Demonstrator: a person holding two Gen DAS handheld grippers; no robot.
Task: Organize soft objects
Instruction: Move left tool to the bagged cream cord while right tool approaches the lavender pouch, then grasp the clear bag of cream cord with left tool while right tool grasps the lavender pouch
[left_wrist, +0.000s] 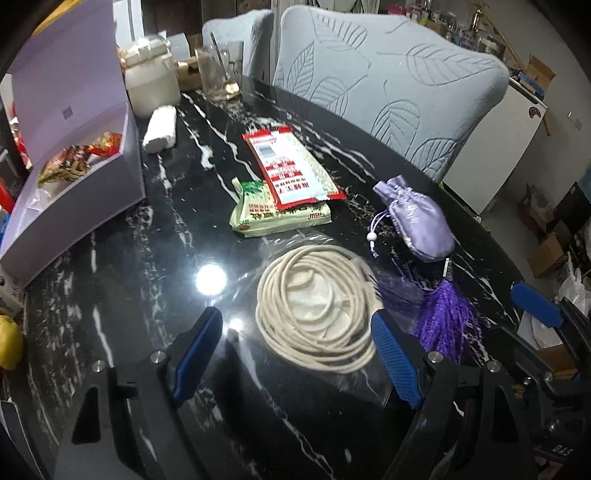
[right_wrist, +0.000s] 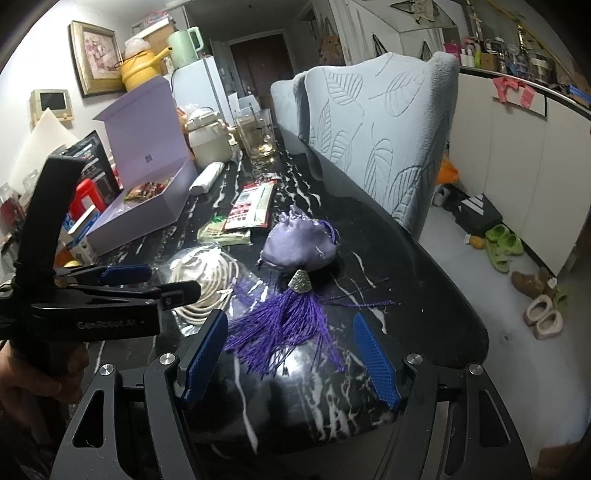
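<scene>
A cream rope coil (left_wrist: 317, 306) in a clear bag lies on the black marble table (left_wrist: 122, 258). My left gripper (left_wrist: 295, 354) hovers open just above its near edge, pads apart from it. To the right lie a lilac satin pouch (left_wrist: 417, 218) and its purple tassel (left_wrist: 447, 321). In the right wrist view my right gripper (right_wrist: 290, 354) is open over the tassel (right_wrist: 284, 325), gripping nothing; the pouch (right_wrist: 299, 243) sits beyond it. The left gripper (right_wrist: 155, 282) shows at the left above the rope coil (right_wrist: 210, 277).
An open lilac box (left_wrist: 74, 147) with wrapped sweets stands at the left. A red-white packet (left_wrist: 291, 166) lies on a green one (left_wrist: 280, 214) mid-table, with a white roll (left_wrist: 160, 127), a jar and a glass farther back. A grey chair (left_wrist: 388, 85) lines the right edge.
</scene>
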